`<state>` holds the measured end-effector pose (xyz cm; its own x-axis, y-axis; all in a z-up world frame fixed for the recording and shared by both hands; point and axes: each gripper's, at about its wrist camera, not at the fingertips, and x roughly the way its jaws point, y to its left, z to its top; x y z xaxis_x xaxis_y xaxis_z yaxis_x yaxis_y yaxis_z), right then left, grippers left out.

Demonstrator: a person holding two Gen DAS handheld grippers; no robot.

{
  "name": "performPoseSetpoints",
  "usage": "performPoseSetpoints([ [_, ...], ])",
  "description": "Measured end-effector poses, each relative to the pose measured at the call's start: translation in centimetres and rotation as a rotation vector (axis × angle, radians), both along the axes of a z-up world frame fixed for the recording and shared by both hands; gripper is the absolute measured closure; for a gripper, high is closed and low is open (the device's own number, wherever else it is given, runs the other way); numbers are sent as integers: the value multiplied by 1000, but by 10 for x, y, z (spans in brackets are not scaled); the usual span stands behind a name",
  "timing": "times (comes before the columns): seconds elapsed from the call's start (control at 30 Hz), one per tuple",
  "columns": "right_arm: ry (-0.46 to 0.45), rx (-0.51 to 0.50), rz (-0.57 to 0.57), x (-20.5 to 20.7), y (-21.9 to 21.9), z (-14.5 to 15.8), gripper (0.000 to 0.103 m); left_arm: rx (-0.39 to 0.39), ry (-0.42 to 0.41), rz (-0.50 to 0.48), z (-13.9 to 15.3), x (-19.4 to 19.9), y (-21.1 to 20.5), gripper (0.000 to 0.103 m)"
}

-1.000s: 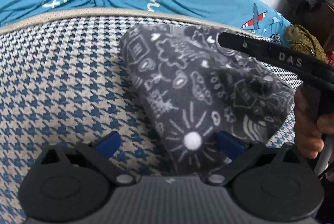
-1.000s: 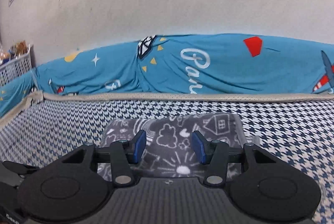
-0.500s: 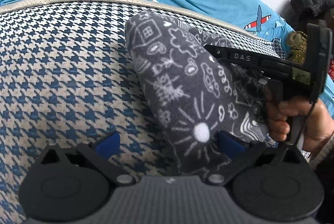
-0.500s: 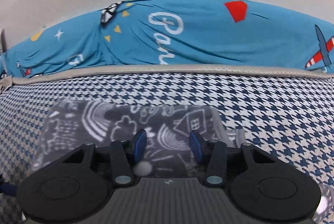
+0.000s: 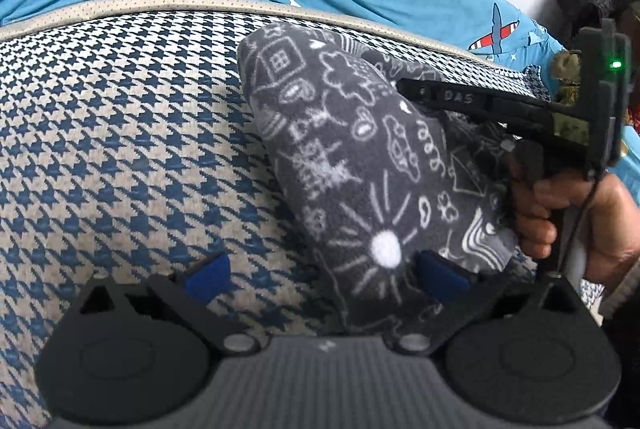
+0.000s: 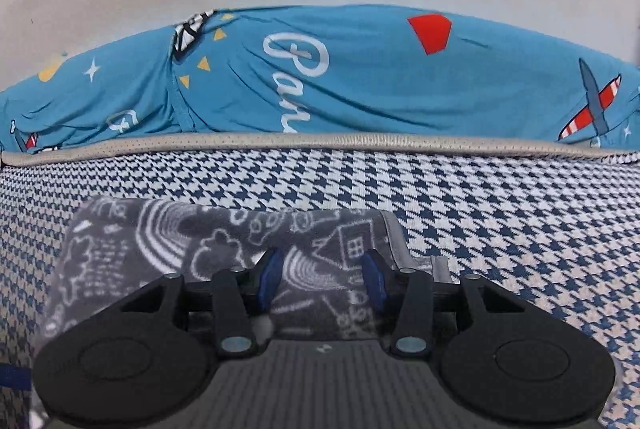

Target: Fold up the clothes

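A blue and white checked bed cover (image 5: 120, 133) fills the lower frame, with a blue printed sheet (image 6: 360, 77) behind. The folded grey doodle cloth (image 5: 360, 165) lies at centre. The left gripper (image 5: 324, 275) is open wide. The right gripper (image 6: 322, 279) is open too, over the cloth.

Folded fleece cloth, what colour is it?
Dark grey fleece cloth with white doodle drawings, clearest in the left wrist view.
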<state>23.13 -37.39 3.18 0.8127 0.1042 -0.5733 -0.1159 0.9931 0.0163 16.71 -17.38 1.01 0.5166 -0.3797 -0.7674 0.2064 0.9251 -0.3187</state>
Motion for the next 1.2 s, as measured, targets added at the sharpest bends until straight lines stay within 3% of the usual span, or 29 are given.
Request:
performPoseSetpoints([
  [0.27, -46, 97, -49, -43, 1, 35, 56, 8, -4, 6, 3, -1, 2, 0],
  [0.5, -43, 97, -92, -84, 1, 44, 56, 14, -18, 9, 4, -5, 2, 0],
  [0.73, 22, 101, -153, -108, -4, 36, 56, 20, -31, 11, 5, -9, 3, 0],
  [0.87, 128, 45, -175, -98, -2, 18, 56, 2, -17, 9, 1, -10, 6, 0],
  [1.2, 105, 54, -201, -102, -1, 16, 56, -71, -23, 63, -8, -27, 21, 0],
])
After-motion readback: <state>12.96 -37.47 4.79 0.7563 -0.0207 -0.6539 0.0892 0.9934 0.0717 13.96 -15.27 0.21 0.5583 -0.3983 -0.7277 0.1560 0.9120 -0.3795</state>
